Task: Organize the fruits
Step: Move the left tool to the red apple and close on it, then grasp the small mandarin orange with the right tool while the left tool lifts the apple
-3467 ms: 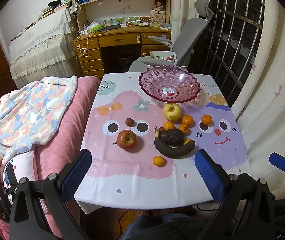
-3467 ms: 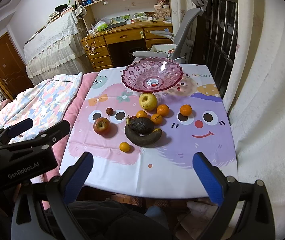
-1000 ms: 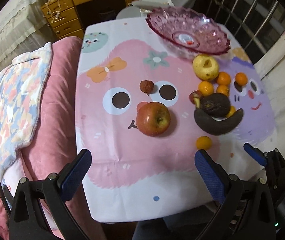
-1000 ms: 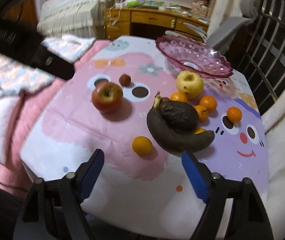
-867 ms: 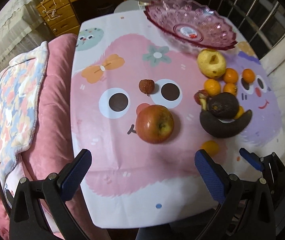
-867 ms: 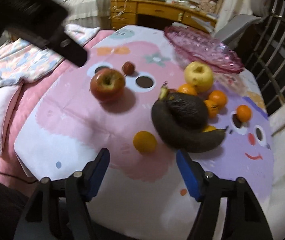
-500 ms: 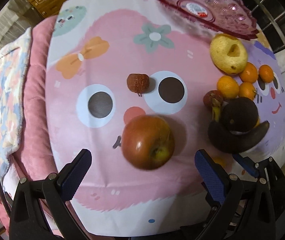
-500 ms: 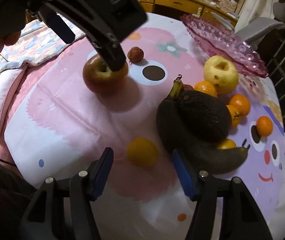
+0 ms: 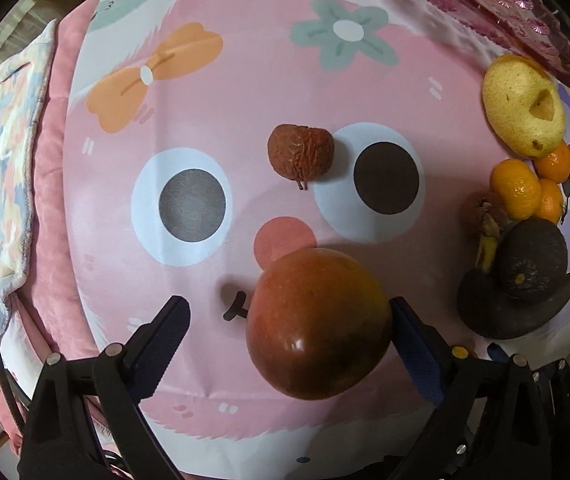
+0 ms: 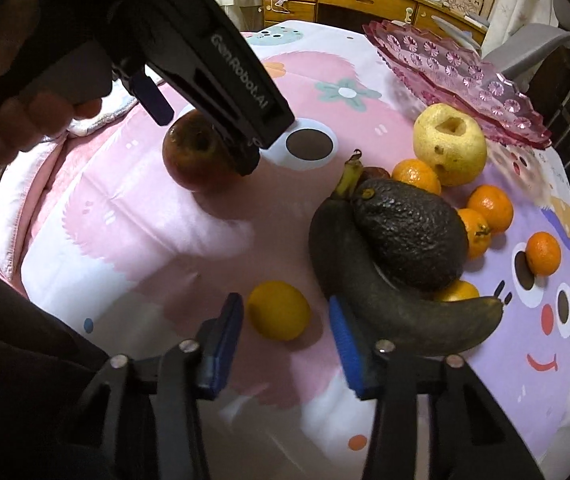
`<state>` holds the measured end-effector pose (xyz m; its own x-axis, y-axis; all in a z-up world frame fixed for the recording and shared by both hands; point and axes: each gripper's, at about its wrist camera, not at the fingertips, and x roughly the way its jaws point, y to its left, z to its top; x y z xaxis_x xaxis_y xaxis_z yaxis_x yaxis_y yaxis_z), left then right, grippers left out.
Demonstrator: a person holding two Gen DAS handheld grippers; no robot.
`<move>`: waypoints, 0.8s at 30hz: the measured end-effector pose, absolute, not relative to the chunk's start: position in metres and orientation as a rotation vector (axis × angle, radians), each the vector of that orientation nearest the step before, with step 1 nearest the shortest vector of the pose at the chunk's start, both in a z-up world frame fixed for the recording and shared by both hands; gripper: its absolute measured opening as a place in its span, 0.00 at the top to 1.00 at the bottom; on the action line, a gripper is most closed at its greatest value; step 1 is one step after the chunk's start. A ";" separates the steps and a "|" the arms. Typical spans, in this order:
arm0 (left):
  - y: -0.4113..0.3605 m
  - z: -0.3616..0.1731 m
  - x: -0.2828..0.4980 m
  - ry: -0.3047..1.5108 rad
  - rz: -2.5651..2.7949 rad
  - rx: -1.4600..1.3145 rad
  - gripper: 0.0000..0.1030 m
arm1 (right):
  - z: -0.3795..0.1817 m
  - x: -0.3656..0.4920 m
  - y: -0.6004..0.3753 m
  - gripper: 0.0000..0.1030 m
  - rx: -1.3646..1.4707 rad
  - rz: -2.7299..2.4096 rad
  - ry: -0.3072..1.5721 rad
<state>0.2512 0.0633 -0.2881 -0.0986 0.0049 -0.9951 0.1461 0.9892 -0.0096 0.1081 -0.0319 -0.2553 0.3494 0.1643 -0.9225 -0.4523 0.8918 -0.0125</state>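
A red apple (image 9: 317,324) lies on the cartoon tablecloth (image 9: 213,92). My left gripper (image 9: 289,324) points straight down over it with its jaws closing. The right pad (image 9: 409,332) is at the apple's side and the left pad (image 9: 169,324) stands well apart. In the right wrist view the same left gripper (image 10: 199,136) straddles the apple (image 10: 193,156). My right gripper (image 10: 285,324) is closing around a small orange (image 10: 279,310), with gaps showing on both sides.
A blackened banana (image 10: 385,308) curls around an avocado (image 10: 409,232) just right of the small orange. Behind them are mandarins (image 10: 489,208), a yellow apple (image 10: 449,148) and a pink glass bowl (image 10: 457,80). A lychee (image 9: 299,152) lies beyond the red apple. A pink bed (image 9: 49,208) borders the table's left.
The left gripper has come down until the red apple sits between its fingers. The right gripper's jaws have narrowed around the small orange and moved a little closer to it.
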 end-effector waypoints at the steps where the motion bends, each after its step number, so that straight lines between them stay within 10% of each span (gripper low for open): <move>1: 0.065 -0.289 0.251 1.666 -0.127 0.113 0.10 | -0.256 0.108 -0.032 0.59 -0.281 0.411 1.154; 10: 0.059 -0.293 0.247 1.656 -0.216 0.062 0.34 | -0.262 0.109 -0.033 0.60 -0.230 0.402 1.162; 24: 0.083 -0.295 0.244 1.644 -0.192 0.043 0.35 | -0.268 0.114 -0.026 0.67 -0.194 0.391 1.170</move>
